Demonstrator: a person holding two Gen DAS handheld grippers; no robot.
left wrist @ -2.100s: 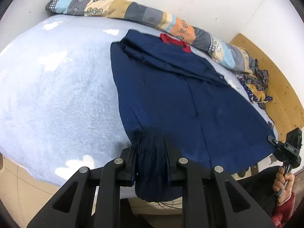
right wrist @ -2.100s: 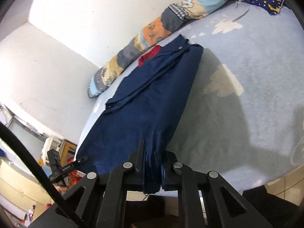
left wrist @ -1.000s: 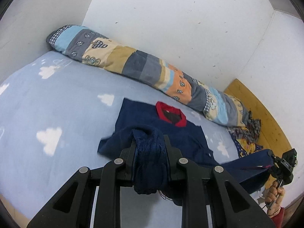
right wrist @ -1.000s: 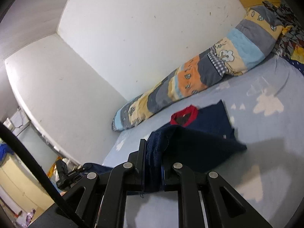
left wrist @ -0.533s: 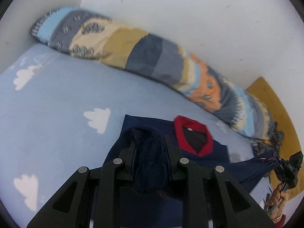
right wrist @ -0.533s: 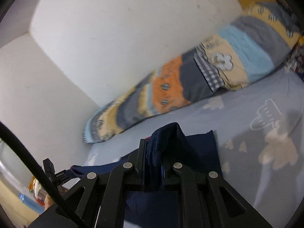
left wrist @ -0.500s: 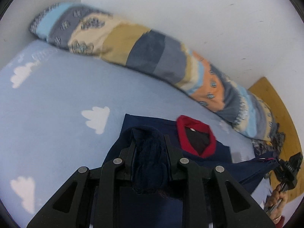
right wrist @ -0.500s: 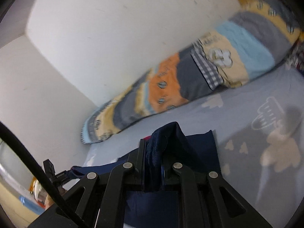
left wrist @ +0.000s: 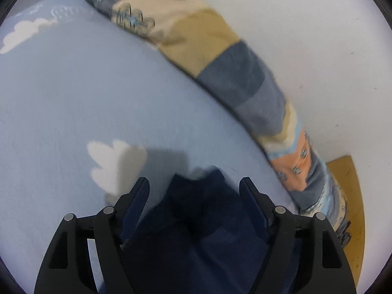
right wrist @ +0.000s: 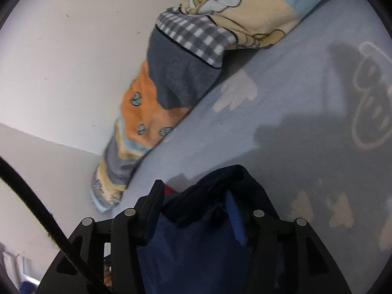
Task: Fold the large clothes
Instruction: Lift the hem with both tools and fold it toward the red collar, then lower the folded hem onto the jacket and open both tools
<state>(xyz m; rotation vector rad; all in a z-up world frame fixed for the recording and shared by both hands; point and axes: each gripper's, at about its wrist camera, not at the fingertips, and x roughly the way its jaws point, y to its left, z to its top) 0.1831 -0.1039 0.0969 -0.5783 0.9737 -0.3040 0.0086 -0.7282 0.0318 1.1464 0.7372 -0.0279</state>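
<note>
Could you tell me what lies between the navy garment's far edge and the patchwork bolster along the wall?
Only bare light-blue sheet with a white cloud print lies between the navy garment and the patchwork bolster; both wrist views show it.

The bed (left wrist: pixel 73 98) is covered in a pale blue sheet printed with white clouds; it fills the left and centre of the left wrist view and the right half of the right wrist view. A long patchwork bolster (left wrist: pixel 220 56) in tan, grey-blue, cream and orange lies on it along the white wall, running from the top centre down to the right edge in the left view and from the top right down to the lower left in the right view. A navy garment (left wrist: pixel 201 220) lies bunched on the sheet at the bottom centre of both views, with a sliver of red showing at its left edge in the right view. Soft shadows fall on the sheet beside it.
</note>
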